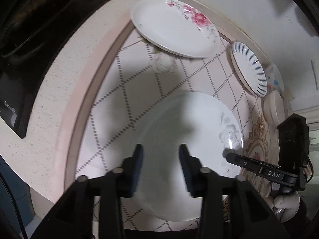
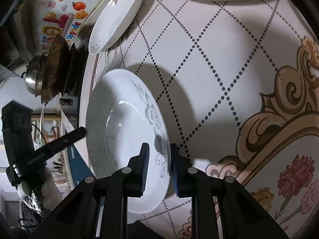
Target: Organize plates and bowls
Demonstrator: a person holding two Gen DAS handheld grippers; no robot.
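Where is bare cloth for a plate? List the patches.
Bare cloth lies between the pink plate and the grey plate, and from the grey plate to the gold scrollwork. Crowded along the edge by the striped plate.

We see a glossy glazed ceramic plate with grey flowers [image 2: 127,139], its smooth face throwing small highlights, and a second glazed plate with pink blossoms [image 1: 173,25] of the same shiny finish. A blue-striped plate [image 1: 249,69] looks glazed too. Under them lies a smooth printed table cover [image 2: 229,63] with a soft sheen; beside it the countertop [image 1: 57,83] looks speckled and matt. Our right gripper [image 2: 158,167] and left gripper [image 1: 161,169] are matt black plastic with ribbed blue pads [image 2: 145,167]. A polished metal pot [image 2: 32,79] gleams next to a rough, darkened pan [image 2: 53,69].
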